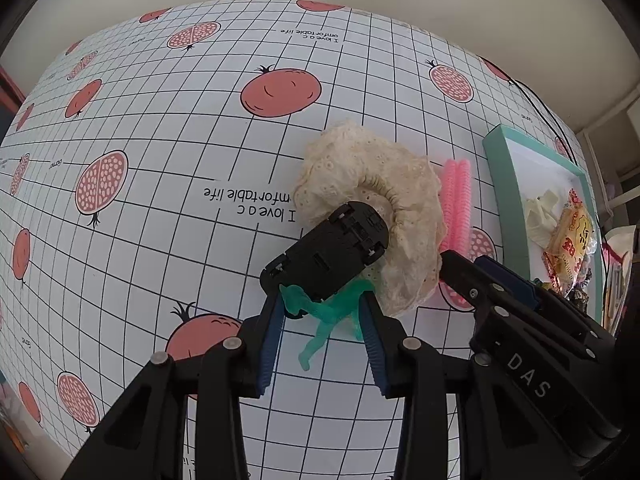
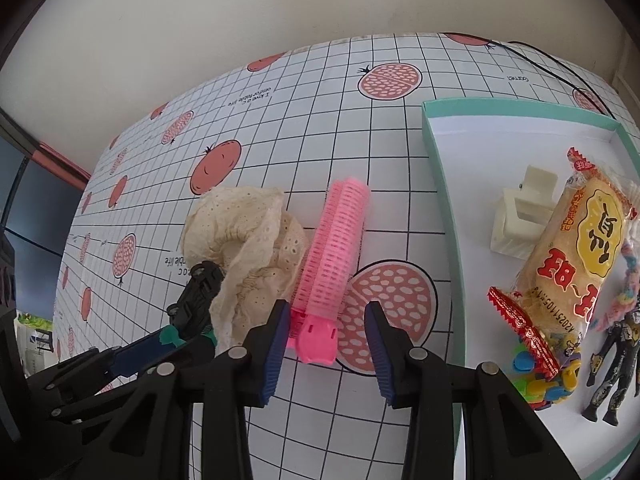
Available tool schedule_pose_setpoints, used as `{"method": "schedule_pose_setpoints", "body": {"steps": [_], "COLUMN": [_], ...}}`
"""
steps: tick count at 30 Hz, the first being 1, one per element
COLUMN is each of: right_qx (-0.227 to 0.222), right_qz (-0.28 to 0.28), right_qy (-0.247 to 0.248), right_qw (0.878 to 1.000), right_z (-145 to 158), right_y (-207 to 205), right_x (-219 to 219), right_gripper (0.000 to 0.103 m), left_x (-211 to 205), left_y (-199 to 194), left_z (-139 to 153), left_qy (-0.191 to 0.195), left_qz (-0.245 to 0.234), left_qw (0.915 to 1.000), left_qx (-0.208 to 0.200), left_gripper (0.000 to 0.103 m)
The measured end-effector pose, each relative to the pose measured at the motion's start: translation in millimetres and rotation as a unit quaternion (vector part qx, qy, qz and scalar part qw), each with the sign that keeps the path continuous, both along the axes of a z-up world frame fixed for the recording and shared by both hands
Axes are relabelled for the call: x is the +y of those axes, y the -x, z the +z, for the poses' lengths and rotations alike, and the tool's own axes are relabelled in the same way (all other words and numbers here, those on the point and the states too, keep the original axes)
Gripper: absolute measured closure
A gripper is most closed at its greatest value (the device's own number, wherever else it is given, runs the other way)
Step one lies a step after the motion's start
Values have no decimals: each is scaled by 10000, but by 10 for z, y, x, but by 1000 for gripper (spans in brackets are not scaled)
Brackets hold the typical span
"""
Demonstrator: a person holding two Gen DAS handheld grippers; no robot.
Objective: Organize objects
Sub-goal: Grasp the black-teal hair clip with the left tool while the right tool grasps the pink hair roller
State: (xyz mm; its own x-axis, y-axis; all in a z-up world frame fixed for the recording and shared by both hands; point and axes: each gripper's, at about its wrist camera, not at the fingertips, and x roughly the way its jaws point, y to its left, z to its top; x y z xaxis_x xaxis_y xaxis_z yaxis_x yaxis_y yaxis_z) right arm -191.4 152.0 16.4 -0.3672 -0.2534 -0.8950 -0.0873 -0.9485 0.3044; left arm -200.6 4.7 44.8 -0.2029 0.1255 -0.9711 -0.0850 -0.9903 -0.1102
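Right gripper (image 2: 326, 330), jaws spread and empty, straddles the clip end of the pink plastic hair roller (image 2: 334, 256), its long axis running straight ahead just left of the teal-rimmed tray (image 2: 440, 184), while the left gripper (image 1: 322, 320) hovers unclenched over a green toy figure (image 1: 324, 320).

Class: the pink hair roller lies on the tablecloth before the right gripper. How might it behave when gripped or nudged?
The pink hair roller is cylindrical, so a sideways nudge would probably roll it. Its open mesh wall suggests it is light and may flex. The ridges should limit slipping in the open right gripper.
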Motion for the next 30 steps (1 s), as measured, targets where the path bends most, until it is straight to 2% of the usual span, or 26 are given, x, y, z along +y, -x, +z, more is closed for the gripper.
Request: {"method": "schedule_pose_setpoints", "body": {"steps": [4,6,9,25,26,27,30], "right_qx": [23,62,90,383,418,444,473], "right_qz": [38,92,129,118,103,82,71], "right_qy": [-15,52,-43,6,36,34,60], "right_qw": [10000,9999,9999,9992,9991,9990,9988], "right_z": [7,16,31,242,274,304,353], "right_y": [-4,-7,-4,-29,-36,-39,-42], "right_x": [-17,-32,-54,39,53,62,78], "right_gripper": [64,75,78,81,87,98,98], "left_x": [2,10,-63,-72,-76,-85,-35], "left_y": [14,15,-42,-1,-5,-5,55], "left_z": [-4,-4,25,165,193,222,253], "left_qy": [-36,-43,-59,-235,-258,-267,-270], "left_qz": [-9,-20,-48,-13,1,4,24], "left_qw": [10000,10000,10000,9996,9994,9993,9990], "left_qx": [-5,-4,-2,182,215,250,361], "left_gripper": [63,63,63,63,63,63,63]}}
